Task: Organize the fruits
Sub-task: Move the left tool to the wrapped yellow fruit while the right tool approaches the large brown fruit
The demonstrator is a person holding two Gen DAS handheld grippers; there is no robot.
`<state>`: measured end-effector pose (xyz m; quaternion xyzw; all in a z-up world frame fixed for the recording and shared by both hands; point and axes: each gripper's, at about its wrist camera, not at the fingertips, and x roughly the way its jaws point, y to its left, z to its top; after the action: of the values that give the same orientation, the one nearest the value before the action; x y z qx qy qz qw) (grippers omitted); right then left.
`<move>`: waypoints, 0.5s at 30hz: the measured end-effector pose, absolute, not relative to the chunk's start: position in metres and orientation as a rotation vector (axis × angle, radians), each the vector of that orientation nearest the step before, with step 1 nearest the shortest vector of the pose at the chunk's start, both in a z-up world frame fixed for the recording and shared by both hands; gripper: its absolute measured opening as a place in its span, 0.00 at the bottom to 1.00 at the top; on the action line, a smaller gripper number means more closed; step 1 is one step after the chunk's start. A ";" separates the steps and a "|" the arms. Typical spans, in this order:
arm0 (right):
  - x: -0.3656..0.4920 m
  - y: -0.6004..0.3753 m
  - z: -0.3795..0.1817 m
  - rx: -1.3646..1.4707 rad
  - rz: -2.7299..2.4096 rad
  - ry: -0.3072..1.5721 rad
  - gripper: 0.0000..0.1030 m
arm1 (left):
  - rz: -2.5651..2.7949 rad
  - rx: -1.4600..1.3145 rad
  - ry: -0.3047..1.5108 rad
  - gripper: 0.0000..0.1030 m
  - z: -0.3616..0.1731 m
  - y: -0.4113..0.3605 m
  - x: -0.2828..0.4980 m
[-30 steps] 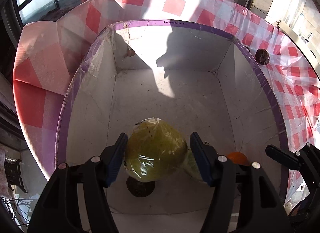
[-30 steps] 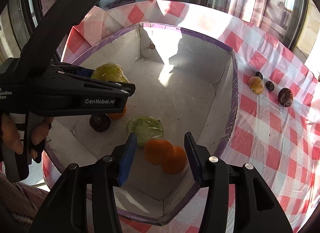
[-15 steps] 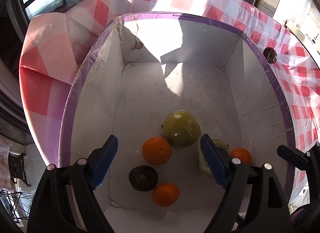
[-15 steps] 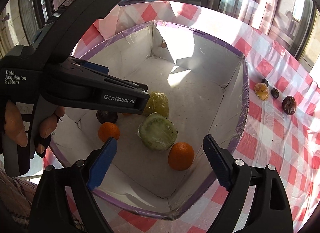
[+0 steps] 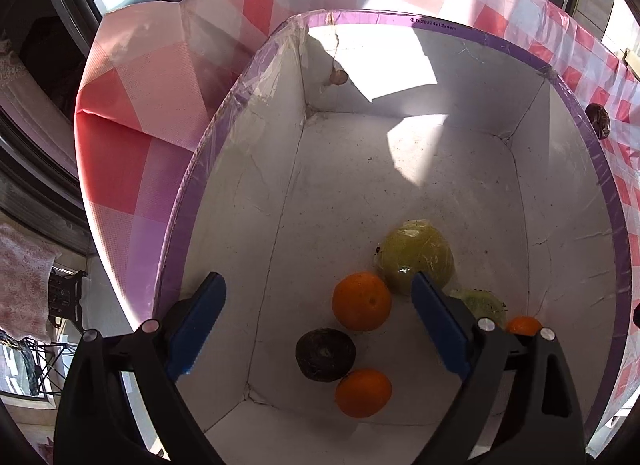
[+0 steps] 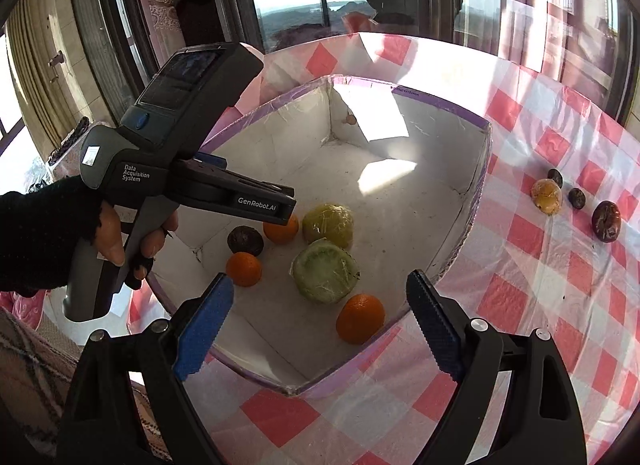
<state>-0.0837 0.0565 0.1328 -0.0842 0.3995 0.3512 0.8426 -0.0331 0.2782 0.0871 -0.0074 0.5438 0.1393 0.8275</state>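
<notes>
Though parted wide, count both pairs of fingers as opening further at this moment, with nothing between them: left gripper above the box floor, right gripper over the box's near corner. Inside the box, from the left: dark round fruit, oranges, two film-wrapped green fruits. Further right, loose on the checked desk, well apart from the box: yellow fruit, two small dark fruits just beside it, larger dark fruit. Judge these four as left to collect. Expect light, round, fairly firm pieces, prone to rolling on the glossy cloth. Take each across its widest middle, fingers low on either side, squeezing gently.
</notes>
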 end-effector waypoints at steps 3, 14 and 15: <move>-0.058 0.008 0.128 -0.050 0.615 0.892 0.84 | 0.363 -0.005 1.143 0.91 0.092 0.277 -0.031; 0.017 -0.140 0.050 0.011 0.232 1.080 0.84 | 0.236 -0.057 0.869 0.96 0.164 0.154 0.021; 0.024 -0.147 0.045 0.006 0.219 1.085 0.84 | 0.191 -0.054 0.859 0.96 0.168 0.133 0.031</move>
<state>0.0242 -0.1468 0.0446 0.0028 0.5151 0.1039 0.8508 0.0314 0.1331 0.1677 -0.0263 0.4158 0.0924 0.9044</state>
